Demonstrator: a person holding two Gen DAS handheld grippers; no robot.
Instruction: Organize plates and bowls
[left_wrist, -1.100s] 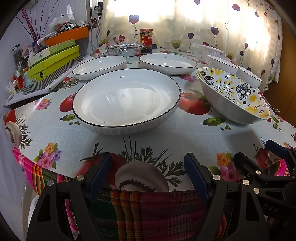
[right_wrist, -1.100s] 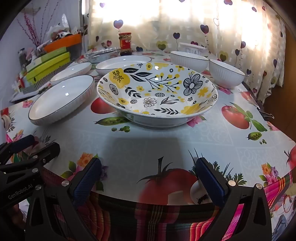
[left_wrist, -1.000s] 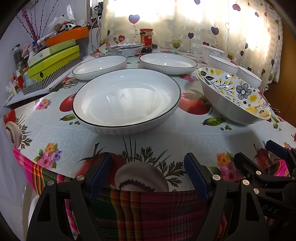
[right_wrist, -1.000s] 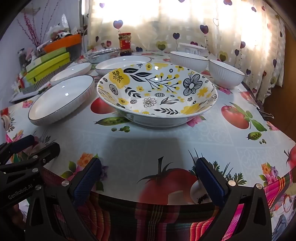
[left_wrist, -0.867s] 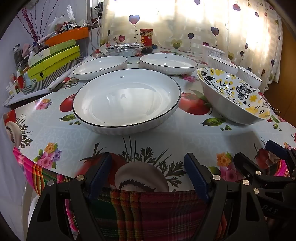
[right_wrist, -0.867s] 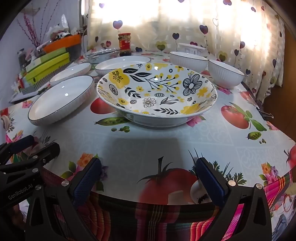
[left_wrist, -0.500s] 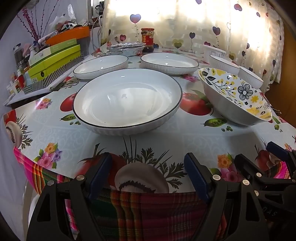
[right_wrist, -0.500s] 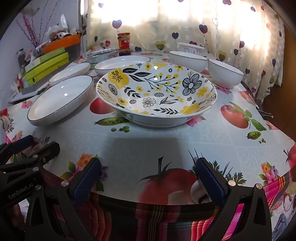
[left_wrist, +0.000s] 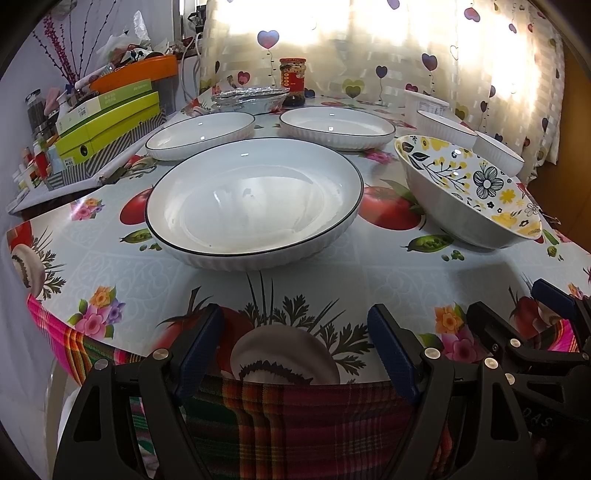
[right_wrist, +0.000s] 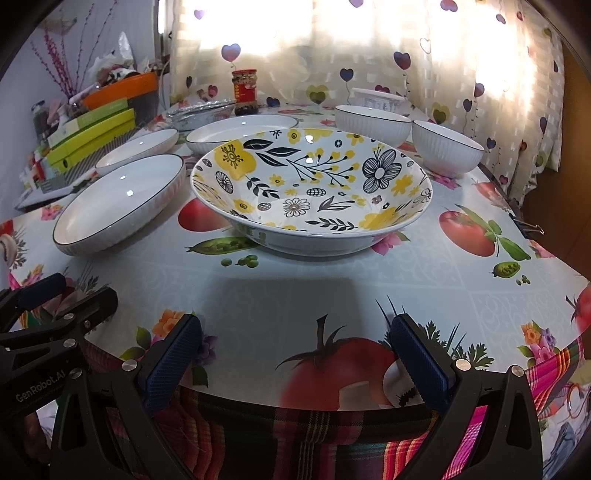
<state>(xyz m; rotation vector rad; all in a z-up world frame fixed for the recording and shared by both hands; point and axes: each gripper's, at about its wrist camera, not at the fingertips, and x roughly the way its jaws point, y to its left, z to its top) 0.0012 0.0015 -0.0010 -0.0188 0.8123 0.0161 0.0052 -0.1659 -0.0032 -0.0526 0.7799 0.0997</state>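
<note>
A large white dish with a dark rim (left_wrist: 255, 201) (right_wrist: 118, 201) sits at the near left of the table. A flowered yellow and black bowl (right_wrist: 312, 188) (left_wrist: 469, 195) sits to its right. Two more white dishes (left_wrist: 201, 134) (left_wrist: 338, 125) lie behind, and two small white ribbed bowls (right_wrist: 373, 123) (right_wrist: 447, 151) stand at the back right. My left gripper (left_wrist: 295, 334) is open and empty at the table's near edge, in front of the large white dish. My right gripper (right_wrist: 295, 338) is open and empty in front of the flowered bowl.
A red-labelled jar (left_wrist: 292, 81) and foil trays (left_wrist: 251, 98) stand at the back. Green boxes and an orange tub (left_wrist: 110, 110) are stacked at the left edge. A white container (right_wrist: 376, 98) stands at the back right. A heart-patterned curtain hangs behind.
Both grippers have barely shifted; the dishes appear very slightly nearer. Nothing was taken hold of or moved.
</note>
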